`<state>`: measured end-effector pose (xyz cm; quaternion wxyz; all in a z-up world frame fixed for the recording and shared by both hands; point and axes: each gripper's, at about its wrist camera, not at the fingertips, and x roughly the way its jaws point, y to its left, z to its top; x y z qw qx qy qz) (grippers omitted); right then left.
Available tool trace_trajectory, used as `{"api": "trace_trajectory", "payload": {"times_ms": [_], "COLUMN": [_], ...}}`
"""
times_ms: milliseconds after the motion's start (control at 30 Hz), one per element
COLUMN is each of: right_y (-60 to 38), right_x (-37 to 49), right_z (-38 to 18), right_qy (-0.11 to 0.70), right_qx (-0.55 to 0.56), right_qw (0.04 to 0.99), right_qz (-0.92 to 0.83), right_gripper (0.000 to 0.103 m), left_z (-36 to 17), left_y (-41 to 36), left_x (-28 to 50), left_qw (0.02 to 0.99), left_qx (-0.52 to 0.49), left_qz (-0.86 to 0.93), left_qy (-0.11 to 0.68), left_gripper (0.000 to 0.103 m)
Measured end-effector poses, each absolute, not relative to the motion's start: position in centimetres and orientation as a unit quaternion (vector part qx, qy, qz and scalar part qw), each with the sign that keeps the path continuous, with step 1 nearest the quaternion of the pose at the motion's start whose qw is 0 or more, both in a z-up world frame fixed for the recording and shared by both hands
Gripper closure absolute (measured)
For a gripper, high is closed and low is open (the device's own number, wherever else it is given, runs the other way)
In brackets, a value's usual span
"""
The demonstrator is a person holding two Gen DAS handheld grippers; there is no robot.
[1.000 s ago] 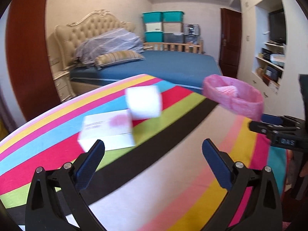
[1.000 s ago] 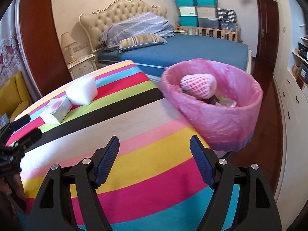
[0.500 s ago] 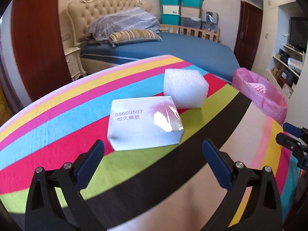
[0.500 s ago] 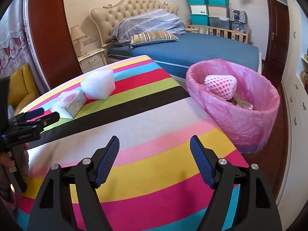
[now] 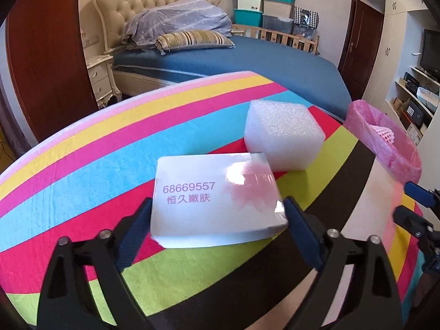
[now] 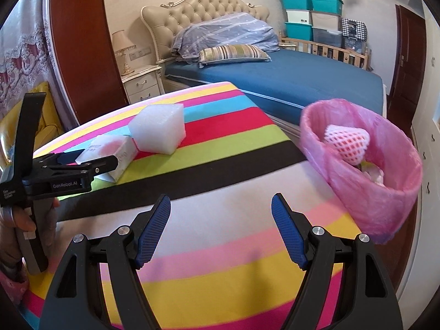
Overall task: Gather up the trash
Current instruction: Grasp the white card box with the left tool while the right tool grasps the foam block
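A white box (image 5: 214, 198) with purple print lies on the striped tablecloth (image 5: 82, 170). My left gripper (image 5: 217, 203) straddles it and its jaws are closing, with the pads close against the box's two sides. From the right wrist view the left gripper (image 6: 82, 165) covers part of that box (image 6: 118, 148). A white foam block (image 5: 283, 137) sits just behind the box. The pink-lined bin (image 6: 371, 192) stands at the table's right edge with a pink foam net (image 6: 346, 143) inside. My right gripper (image 6: 221, 206) hovers open and empty over the pale stripe.
A bed (image 6: 288, 79) with a blue cover stands beyond the table, a nightstand (image 6: 140, 82) to its left. Stacked storage boxes (image 5: 264, 2) line the far wall. Shelves with a TV (image 5: 429, 52) fill the right wall.
The left gripper moved forward until the white box sits between its fingers, and the jaws narrowed. The right wrist view swung left, so the bin now sits further right in it.
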<state>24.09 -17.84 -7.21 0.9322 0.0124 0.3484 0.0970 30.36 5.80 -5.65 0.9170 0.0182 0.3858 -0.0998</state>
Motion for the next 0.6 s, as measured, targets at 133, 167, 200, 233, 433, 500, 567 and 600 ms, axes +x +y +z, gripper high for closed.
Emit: {"api": "trace_trajectory", "payload": {"times_ms": [133,167,200,233,433,500,567,600], "right_y": [-16.2,-15.6,-15.0,-14.2,-10.2,-9.0,-7.7,-7.3], "right_x": [25.7,26.3,26.9,27.5,30.8,31.8,33.0,33.4], "right_z": [-7.3,-7.3,-7.3,-7.2,-7.4,-7.6,-7.5,-7.5], "right_qy": [0.352,0.353,0.354,0.354,0.360,0.365,0.369,0.369], "right_qx": [0.006,0.007,0.008,0.008,0.010,0.010,0.013,0.012], "right_qw": [0.930,0.929,0.928,0.928,0.923,0.921,0.920,0.920], "right_qz": [0.106,0.110,0.115,0.120,0.138,0.135,0.131,0.129], "right_gripper": [0.031,0.031,0.030,0.029,0.026,0.023,0.022,0.022], "left_z": [-4.8,-4.5,-4.4,-4.1,-3.1,-2.8,-2.8,-2.8], "left_y": [6.5,6.9,7.3,7.9,11.3,12.3,12.8,13.0], "left_x": [28.6,28.0,27.6,26.9,24.7,24.1,23.9,23.8], "left_qw": [0.931,0.935,0.939,0.944,0.958,0.961,0.962,0.962], "left_qx": [0.021,0.021,0.021,0.018,-0.017,-0.030,-0.036,-0.039], "left_qz": [-0.091,-0.082,-0.074,-0.060,-0.008,0.001,0.002,0.002], "left_qy": [0.352,0.343,0.336,0.324,0.288,0.275,0.272,0.271], "left_gripper": [0.014,0.014,0.014,0.014,0.014,0.014,0.014,0.014]}}
